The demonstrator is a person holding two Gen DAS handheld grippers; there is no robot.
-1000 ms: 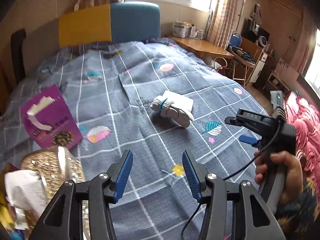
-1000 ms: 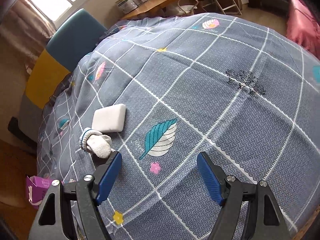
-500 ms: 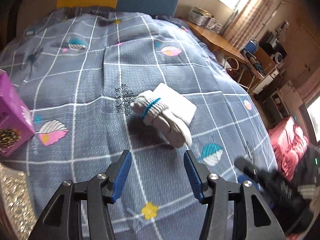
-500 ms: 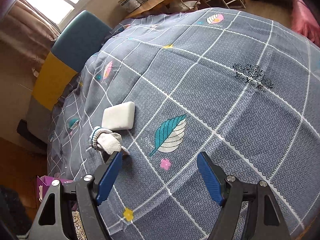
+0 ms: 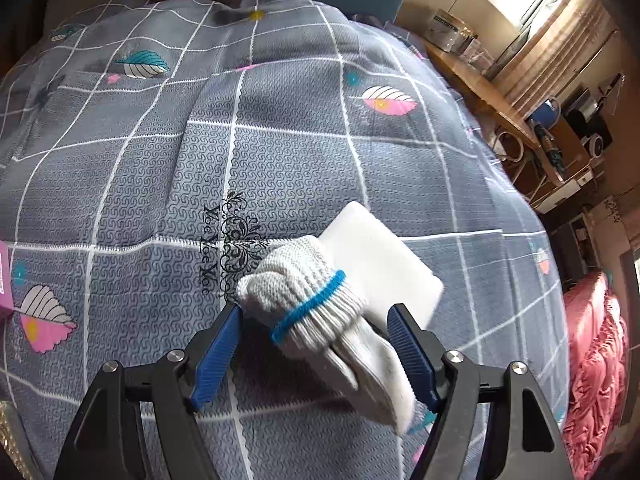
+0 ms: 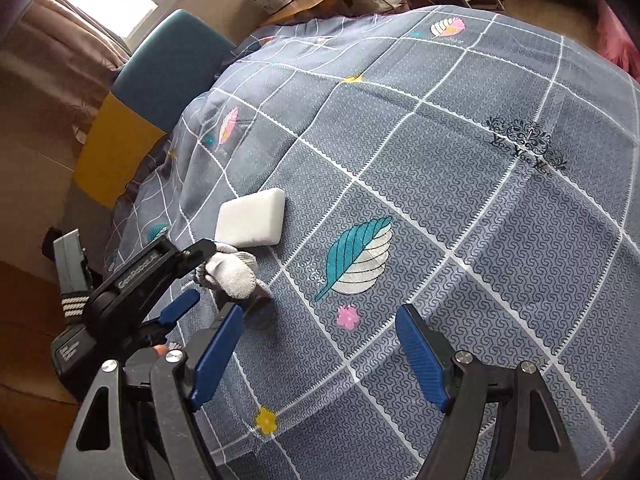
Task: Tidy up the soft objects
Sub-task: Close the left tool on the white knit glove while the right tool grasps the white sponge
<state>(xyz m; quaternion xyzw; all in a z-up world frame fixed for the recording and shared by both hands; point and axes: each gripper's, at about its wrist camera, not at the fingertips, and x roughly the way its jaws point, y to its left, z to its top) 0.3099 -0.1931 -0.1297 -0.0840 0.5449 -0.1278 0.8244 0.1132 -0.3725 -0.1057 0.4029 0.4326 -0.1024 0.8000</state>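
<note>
A rolled white sock bundle with a blue band (image 5: 320, 320) lies on the grey checked bedspread (image 5: 280, 160), leaning on a white rectangular sponge (image 5: 380, 256). My left gripper (image 5: 316, 344) is open with its blue jaws either side of the sock, not closed on it. In the right wrist view the sock (image 6: 234, 274) and sponge (image 6: 252, 218) lie at the left, with the left gripper (image 6: 192, 276) around the sock. My right gripper (image 6: 320, 356) is open and empty above the bedspread (image 6: 440, 200), to the right of the sock.
A purple box edge (image 5: 3, 272) shows at the far left. A yellow and blue headboard (image 6: 132, 120) stands at the bed's far end. A wooden desk (image 5: 480, 88) with clutter and a pink blanket (image 5: 596, 360) lie beyond the bed's right side.
My left gripper has moved forward and down to the sock, which now sits between its open jaws. My right gripper has shifted slightly; the left gripper has entered its view.
</note>
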